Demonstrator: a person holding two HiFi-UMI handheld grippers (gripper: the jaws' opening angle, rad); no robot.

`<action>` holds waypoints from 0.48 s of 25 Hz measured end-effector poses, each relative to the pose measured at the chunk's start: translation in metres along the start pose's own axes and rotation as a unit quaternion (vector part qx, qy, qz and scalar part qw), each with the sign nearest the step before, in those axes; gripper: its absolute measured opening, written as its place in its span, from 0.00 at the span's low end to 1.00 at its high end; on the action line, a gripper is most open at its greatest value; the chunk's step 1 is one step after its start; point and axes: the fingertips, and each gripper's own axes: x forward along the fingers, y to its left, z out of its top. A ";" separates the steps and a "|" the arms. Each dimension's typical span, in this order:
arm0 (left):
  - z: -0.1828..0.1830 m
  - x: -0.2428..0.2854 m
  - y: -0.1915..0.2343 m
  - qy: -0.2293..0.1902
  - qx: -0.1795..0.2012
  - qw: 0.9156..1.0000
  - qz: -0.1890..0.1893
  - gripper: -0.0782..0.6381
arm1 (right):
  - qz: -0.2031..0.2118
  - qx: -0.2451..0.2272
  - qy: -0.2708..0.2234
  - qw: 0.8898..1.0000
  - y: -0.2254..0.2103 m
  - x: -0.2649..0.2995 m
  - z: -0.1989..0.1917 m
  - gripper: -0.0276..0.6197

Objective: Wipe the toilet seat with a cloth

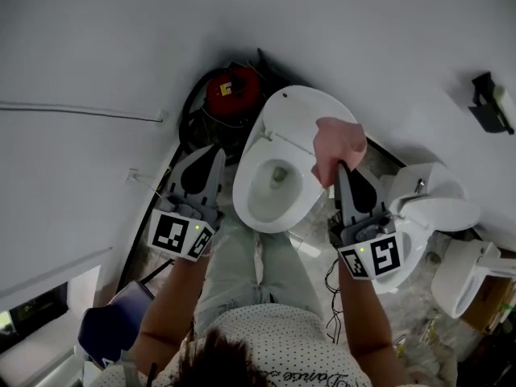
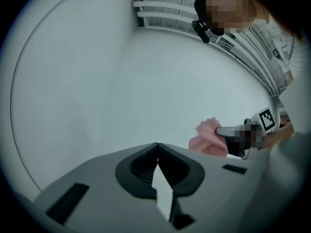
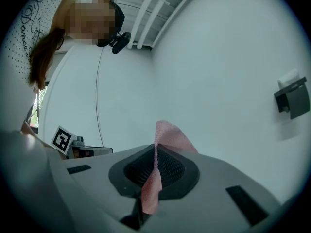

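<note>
Right gripper (image 1: pixel 340 168): jaws are pinching pink cloth (image 1: pixel 339 145), holding it at right rim of toilet seat (image 1: pixel 246 172).
Left gripper (image 1: pixel 219 151): jaws are pressing together, gripping nothing, hovering beside seat's left edge.

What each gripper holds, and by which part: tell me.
The right gripper is shut on the pink cloth, pinching a bunched fold of it; most of the cloth sticks out past the jaw tips. The left gripper is shut and holds nothing.
</note>
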 end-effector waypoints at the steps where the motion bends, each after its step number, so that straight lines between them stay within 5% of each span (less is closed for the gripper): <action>1: -0.005 0.007 0.006 0.000 -0.003 1.000 -0.002 0.11 | -0.003 0.000 0.005 1.000 -0.001 0.005 -0.007 0.07; 6: -0.034 0.043 0.032 0.002 -0.052 0.997 -0.049 0.11 | -0.040 0.006 0.025 0.999 -0.005 0.030 -0.043 0.07; 12: -0.076 0.076 0.063 0.039 -0.036 0.995 -0.084 0.11 | -0.078 0.038 0.055 0.995 -0.009 0.061 -0.109 0.07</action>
